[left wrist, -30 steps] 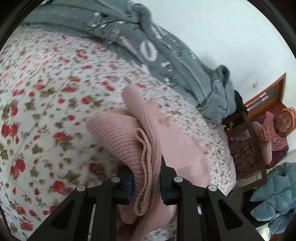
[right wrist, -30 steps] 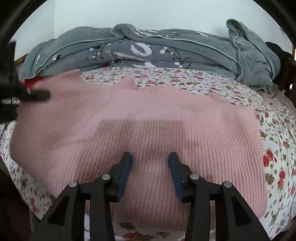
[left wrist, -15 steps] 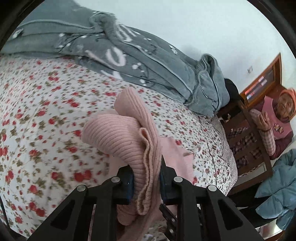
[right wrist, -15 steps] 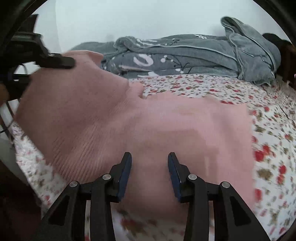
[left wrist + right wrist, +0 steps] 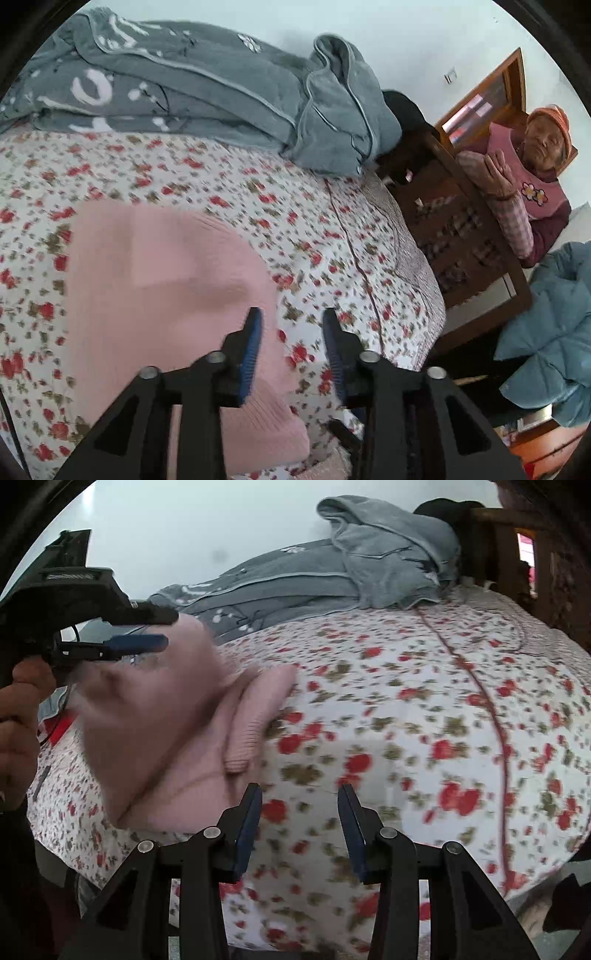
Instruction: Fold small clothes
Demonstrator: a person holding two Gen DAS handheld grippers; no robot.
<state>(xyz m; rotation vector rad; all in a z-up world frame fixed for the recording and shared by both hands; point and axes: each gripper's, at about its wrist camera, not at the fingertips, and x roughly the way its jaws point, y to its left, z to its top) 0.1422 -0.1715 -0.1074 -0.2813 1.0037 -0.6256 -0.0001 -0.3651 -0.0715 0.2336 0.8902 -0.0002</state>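
A pink ribbed sweater (image 5: 162, 288) lies folded over on the flowered bedsheet (image 5: 303, 221), at the left of the left wrist view. My left gripper (image 5: 291, 321) is open and empty, just above the sweater's right edge. It also shows in the right wrist view (image 5: 155, 627), open beside the blurred sweater (image 5: 155, 716). My right gripper (image 5: 300, 797) is open and empty over bare sheet (image 5: 424, 720), right of the sweater.
A grey quilt (image 5: 207, 96) is piled along the far side of the bed. A wooden chair (image 5: 454, 229), a seated person (image 5: 528, 177) and a blue jacket (image 5: 550, 332) are beyond the bed's right edge.
My left gripper carried the sweater's side over to the right and let it go; its jaws now stand open. My right gripper has swung right, off the sweater, over bare sheet.
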